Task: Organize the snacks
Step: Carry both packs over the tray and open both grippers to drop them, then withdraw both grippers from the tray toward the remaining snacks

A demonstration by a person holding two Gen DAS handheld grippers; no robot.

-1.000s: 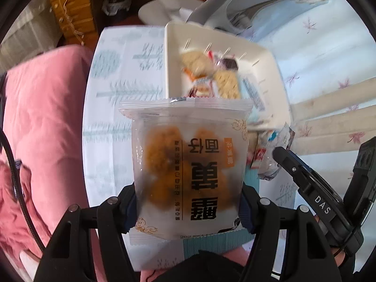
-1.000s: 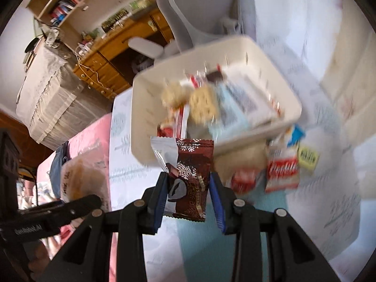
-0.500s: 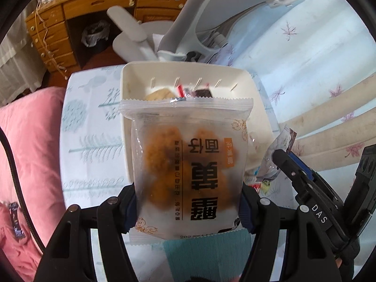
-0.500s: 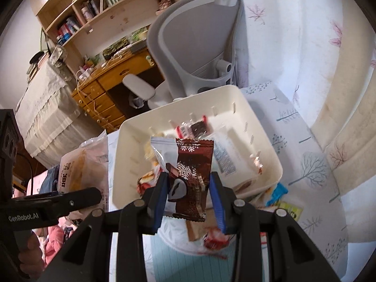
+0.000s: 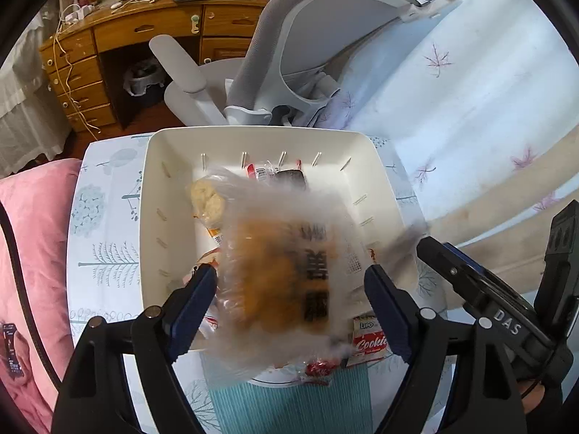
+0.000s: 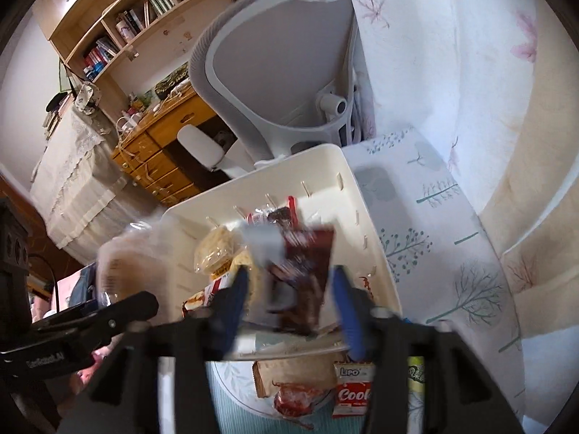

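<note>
A white slotted basket (image 5: 170,195) (image 6: 343,166) with several snack packs stands on the tree-print cloth. My left gripper (image 5: 289,289) is open over its near edge; a clear bag of brown pastries (image 5: 282,282) is blurred, loose between the spread fingers, tilted, falling. My right gripper (image 6: 289,289) is also open; a dark red snowflake packet (image 6: 307,275) is blurred between its fingers, dropping over the basket. The pastry bag also shows at the left of the right wrist view (image 6: 123,264).
A red Lipo cookie pack (image 5: 369,340) (image 6: 353,390) and other wrappers (image 6: 293,376) lie on a teal mat (image 5: 289,405) before the basket. A grey office chair (image 5: 325,54) and wooden desk (image 5: 126,36) stand behind. Pink bedding (image 5: 32,253) lies left.
Both grippers opened above the basket. The pastry bag and the dark red packet left the fingers and are falling, blurred. Both grippers moved closer over the basket.
</note>
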